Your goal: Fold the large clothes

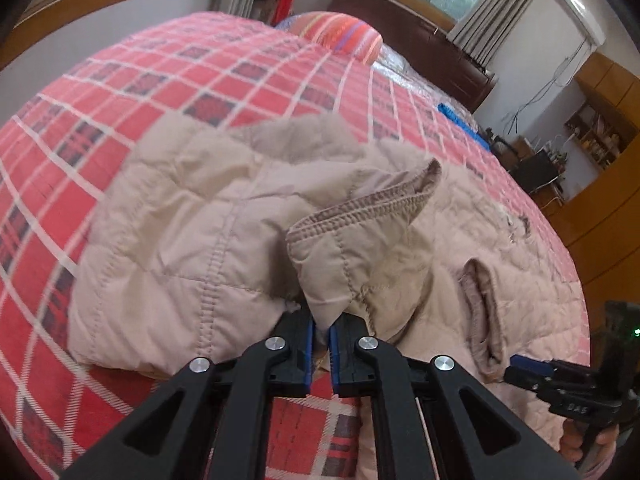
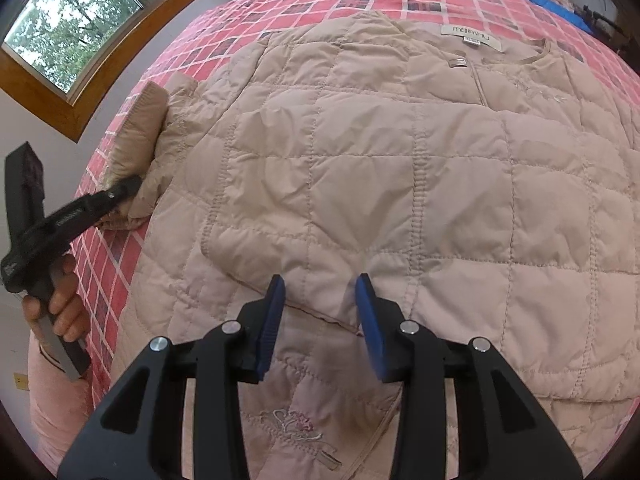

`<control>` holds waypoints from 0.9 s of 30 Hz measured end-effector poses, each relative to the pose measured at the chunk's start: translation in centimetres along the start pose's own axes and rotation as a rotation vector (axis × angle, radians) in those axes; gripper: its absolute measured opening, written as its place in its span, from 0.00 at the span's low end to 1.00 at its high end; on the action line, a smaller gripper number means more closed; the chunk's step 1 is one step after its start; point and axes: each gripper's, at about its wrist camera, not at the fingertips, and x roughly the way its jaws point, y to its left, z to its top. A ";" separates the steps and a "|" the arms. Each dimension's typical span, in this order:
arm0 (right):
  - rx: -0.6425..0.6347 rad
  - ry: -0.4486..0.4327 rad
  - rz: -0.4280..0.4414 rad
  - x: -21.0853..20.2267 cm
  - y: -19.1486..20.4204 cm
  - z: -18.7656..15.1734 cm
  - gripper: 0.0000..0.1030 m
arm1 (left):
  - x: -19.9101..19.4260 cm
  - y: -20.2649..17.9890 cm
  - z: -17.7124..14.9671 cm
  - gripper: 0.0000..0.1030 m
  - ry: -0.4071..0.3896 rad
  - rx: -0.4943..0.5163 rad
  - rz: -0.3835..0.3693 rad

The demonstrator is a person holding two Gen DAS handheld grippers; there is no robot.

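Jacket status: we have the beige quilted puffer jacket (image 2: 400, 168) spread flat on the red plaid bedspread (image 1: 200, 68), neck label (image 2: 471, 35) at the far end, embroidered flower patch (image 2: 296, 428) near our right gripper.

Our left gripper (image 1: 321, 324), black with blue pads, is clamped onto the jacket's sleeve (image 1: 360, 248) just behind the ribbed cuff (image 1: 372, 204); fabric is pinched between the jaws, cuff raised off the jacket body. Right wrist view shows the same thing from the side: left gripper (image 2: 132, 186) biting the sleeve at the jacket's left edge, a hand (image 2: 60, 304) on its handle.

Our right gripper (image 2: 320, 292) has jaws spread wide, nothing between them, hovering over the lower jacket front near a fabric edge. In the left wrist view it (image 1: 516, 364) sits at the jacket's right side, near a second cuff (image 1: 484, 312).

Striped pillow (image 1: 344, 34) at the head of the bed, blue item (image 1: 460, 120) on the far bed edge. No containers in view that we can make out.
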 end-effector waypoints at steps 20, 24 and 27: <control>-0.094 -0.009 0.122 -1.2 8.9 3.5 0.38 | -4.7 8.8 -0.5 0.50 -0.018 -0.132 0.166; -0.076 0.025 0.165 0.5 10.6 4.8 0.38 | -3.1 8.2 -1.2 0.52 -0.022 -0.083 0.221; -0.062 0.043 0.198 1.7 11.8 5.5 0.38 | -2.9 7.2 -1.3 0.53 -0.022 -0.028 0.273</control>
